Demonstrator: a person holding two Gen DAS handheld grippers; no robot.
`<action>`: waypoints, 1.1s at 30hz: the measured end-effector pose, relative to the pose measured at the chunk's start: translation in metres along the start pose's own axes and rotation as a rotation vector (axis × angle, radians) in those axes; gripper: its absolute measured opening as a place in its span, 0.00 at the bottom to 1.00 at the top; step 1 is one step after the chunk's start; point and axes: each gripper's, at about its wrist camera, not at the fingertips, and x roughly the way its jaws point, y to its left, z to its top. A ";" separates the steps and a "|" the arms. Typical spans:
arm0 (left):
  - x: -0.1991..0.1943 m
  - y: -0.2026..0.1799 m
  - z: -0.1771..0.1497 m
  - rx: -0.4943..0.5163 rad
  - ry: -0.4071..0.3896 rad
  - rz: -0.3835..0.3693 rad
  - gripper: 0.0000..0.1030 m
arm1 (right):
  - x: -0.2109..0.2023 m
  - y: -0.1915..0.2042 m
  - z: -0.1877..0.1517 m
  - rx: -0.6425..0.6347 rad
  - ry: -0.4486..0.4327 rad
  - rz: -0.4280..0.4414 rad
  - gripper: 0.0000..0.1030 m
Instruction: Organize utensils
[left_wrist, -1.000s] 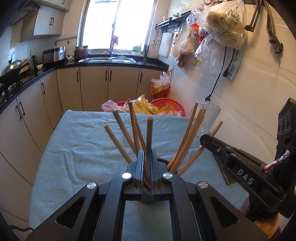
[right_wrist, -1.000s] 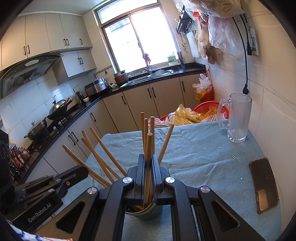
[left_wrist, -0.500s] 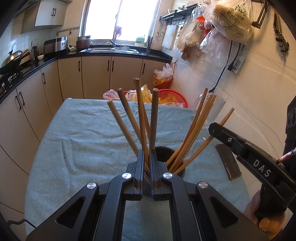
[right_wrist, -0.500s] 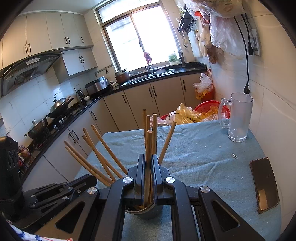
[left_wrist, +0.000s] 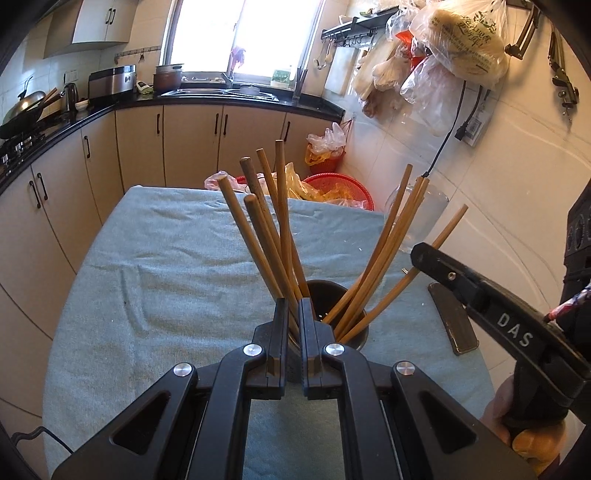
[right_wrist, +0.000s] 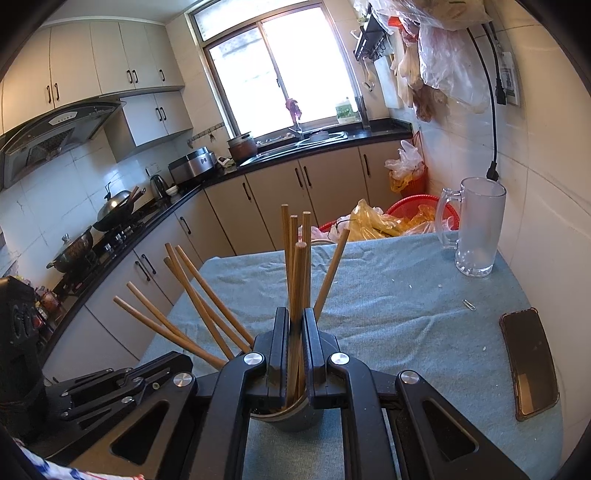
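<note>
A: What have the fingers got?
B: The left gripper (left_wrist: 293, 317) is nearly closed, pinching a bunch of chopsticks (left_wrist: 264, 236) whose lower ends stand in the dark cup (left_wrist: 360, 334). The right gripper (right_wrist: 295, 332) has just eased its fingers a little apart, with another bunch of chopsticks (right_wrist: 297, 273) between them, in the same cup (right_wrist: 295, 421).
A: And around that?
B: The cup stands on the desk (right_wrist: 388, 306), covered in blue cloth. A phone (right_wrist: 530, 362) lies to the right, a glass mug (right_wrist: 478, 227) near the wall.
</note>
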 end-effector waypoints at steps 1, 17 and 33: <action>-0.002 0.000 -0.001 -0.003 0.001 0.002 0.05 | 0.000 -0.001 -0.001 0.003 0.001 -0.002 0.17; -0.074 0.007 -0.036 -0.066 -0.092 0.075 0.80 | -0.045 0.002 -0.014 0.022 -0.027 -0.031 0.49; -0.166 0.001 -0.092 -0.033 -0.376 0.435 1.00 | -0.104 0.015 -0.090 -0.023 -0.011 -0.107 0.60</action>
